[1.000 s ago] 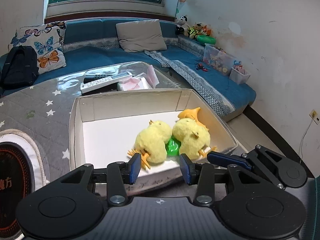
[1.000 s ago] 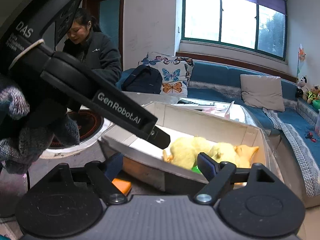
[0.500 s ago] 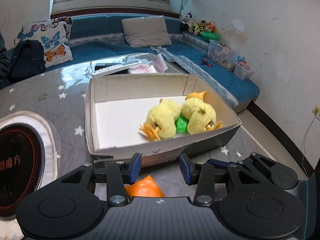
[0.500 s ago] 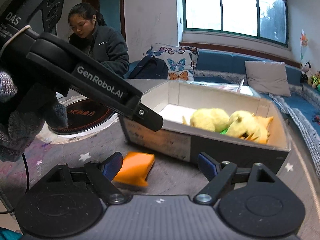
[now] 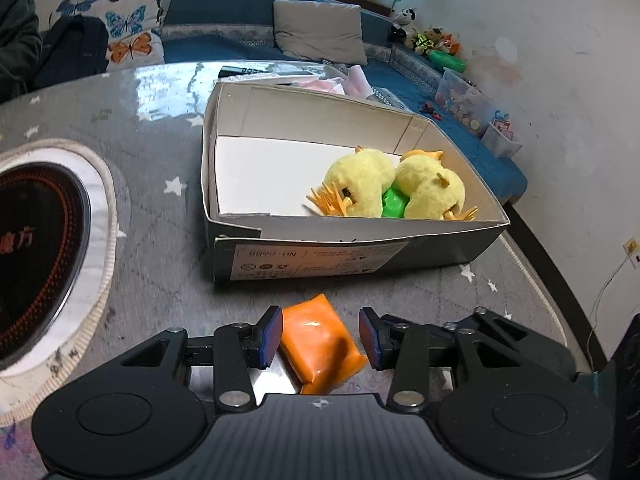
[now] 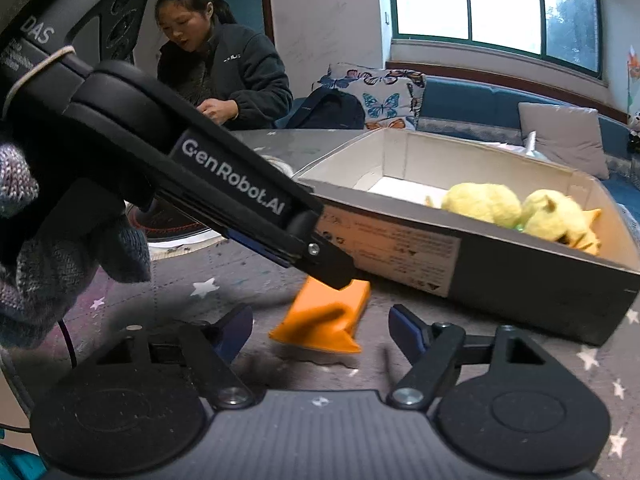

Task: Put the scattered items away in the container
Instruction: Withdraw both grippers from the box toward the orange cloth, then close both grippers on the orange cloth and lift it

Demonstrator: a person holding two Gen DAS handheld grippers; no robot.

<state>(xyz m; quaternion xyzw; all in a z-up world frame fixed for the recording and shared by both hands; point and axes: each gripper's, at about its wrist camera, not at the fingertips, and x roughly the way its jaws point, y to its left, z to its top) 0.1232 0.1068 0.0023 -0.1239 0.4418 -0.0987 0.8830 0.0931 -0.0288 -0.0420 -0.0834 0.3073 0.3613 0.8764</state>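
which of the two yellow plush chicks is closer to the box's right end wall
The right plush chick, beside the orange bit in the box corner; the left plush chick lies nearer the middle, its orange feet toward the near wall.

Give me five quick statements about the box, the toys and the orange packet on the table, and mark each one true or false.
1. The orange packet lies on the table, outside the box. True.
2. Two yellow plush chicks lie inside the box. True.
3. The left gripper is shut on the orange packet. False: its jaws are open on either side of the packet, with a gap visible on the right.
4. The box is empty. False: it holds the chicks and a green item between them.
5. The right gripper has its jaws open, holding nothing. True.
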